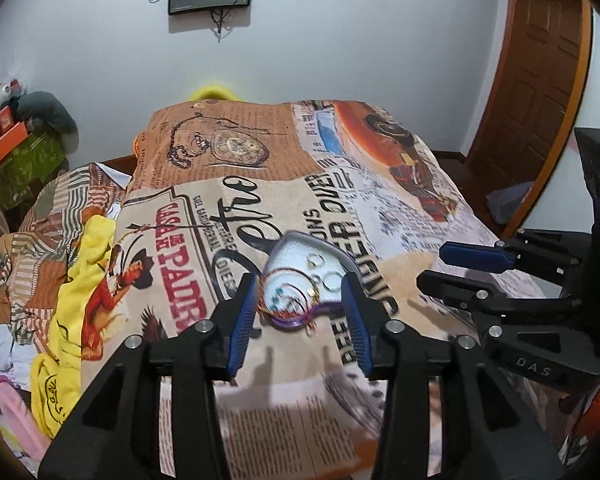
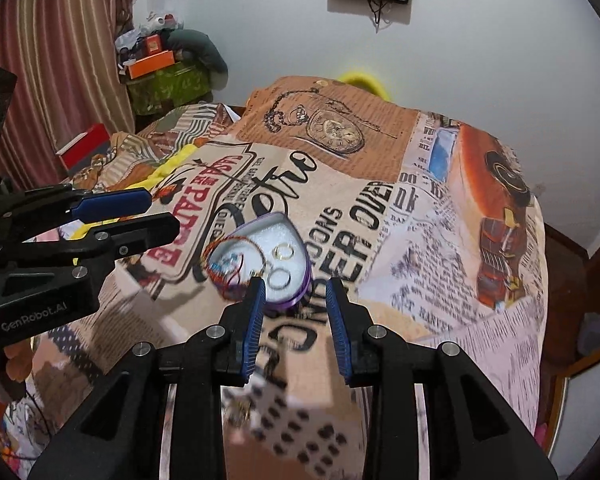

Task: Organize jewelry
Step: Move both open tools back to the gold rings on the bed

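Observation:
A purple heart-shaped jewelry box (image 1: 300, 268) with a white foam inside lies open on the printed bedspread (image 1: 260, 160). It holds several rings (image 1: 315, 261) and a tangle of thin red and blue bracelets (image 1: 284, 296). My left gripper (image 1: 302, 308) is open, its blue pads on either side of the box's near end. My right gripper (image 2: 296, 304) is open just in front of the box (image 2: 260, 252), with rings (image 2: 283, 251) visible in it. Each gripper shows in the other's view: the right one (image 1: 456, 264), the left one (image 2: 156, 212).
The bedspread (image 2: 420, 240) covers a bed against a white wall. Yellow cloth (image 1: 80, 280) and rumpled fabric lie at the left. A green box with orange boxes (image 2: 160, 76) stands by the curtain. A wooden door (image 1: 532, 92) is at the right.

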Demonstrator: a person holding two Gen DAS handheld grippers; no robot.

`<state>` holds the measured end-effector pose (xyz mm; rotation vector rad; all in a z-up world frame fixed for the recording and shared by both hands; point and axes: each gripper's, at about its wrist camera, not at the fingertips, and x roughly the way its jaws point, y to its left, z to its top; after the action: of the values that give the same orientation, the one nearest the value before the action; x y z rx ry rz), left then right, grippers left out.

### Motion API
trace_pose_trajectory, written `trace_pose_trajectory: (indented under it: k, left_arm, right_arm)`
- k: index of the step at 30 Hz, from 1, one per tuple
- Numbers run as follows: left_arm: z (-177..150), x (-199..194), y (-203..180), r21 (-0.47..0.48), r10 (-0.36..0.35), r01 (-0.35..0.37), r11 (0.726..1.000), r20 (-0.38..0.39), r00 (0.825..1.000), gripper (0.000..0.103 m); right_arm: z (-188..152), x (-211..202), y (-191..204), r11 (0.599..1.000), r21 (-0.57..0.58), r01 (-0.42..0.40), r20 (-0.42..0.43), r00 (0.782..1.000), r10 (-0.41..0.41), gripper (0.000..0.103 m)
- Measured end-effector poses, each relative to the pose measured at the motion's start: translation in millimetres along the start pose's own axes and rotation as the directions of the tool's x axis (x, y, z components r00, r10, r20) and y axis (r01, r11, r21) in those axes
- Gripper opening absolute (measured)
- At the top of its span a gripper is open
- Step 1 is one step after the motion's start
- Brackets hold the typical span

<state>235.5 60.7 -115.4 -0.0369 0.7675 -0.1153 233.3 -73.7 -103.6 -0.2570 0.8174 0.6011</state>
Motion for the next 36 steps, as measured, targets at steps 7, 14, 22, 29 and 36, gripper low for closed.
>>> trace_pose_trajectory:
  k: [7,14,22,29,36]
  left_arm:
    - [-25.2,-0.9,-24.2,0.049,-0.026,0.028,0.998,-0.052,0.998,0.046]
    - [-52.3,6.7,-40.8,0.040,-0.067,0.072,0.997,-0.121,0.990,0.046]
    - [-74.0,27.8,-67.9,0.051,-0.119,0.132,0.990,-0.197,0.973,0.046]
    - [-77.4,45.6,-82.5,0.059,-0.121,0.136,0.989,-0.206,0.971,0.041]
    - [-74.4,55.5,-82.4,0.049,-0.127,0.140,0.989,-0.207,0.970,0.013]
  right_arm:
    - [-24.8,-18.1,-1.6,1.000,0.016,0.027,-0.003,1.000,-0.027,0.028]
    - [-47.2,-26.7,-12.9,0.998,0.057,0.032,-0.022,0.999,-0.030,0.028]
    - [-67.3,-27.0,-30.7,0.992,0.119,0.040,-0.047,0.998,-0.035,0.029]
    - [-78.6,-23.2,-39.0,0.989,0.140,0.037,-0.062,0.998,-0.029,0.029]
    - [-84.1,-17.3,-45.6,0.985,0.172,0.015,-0.068,0.998,-0.003,0.029]
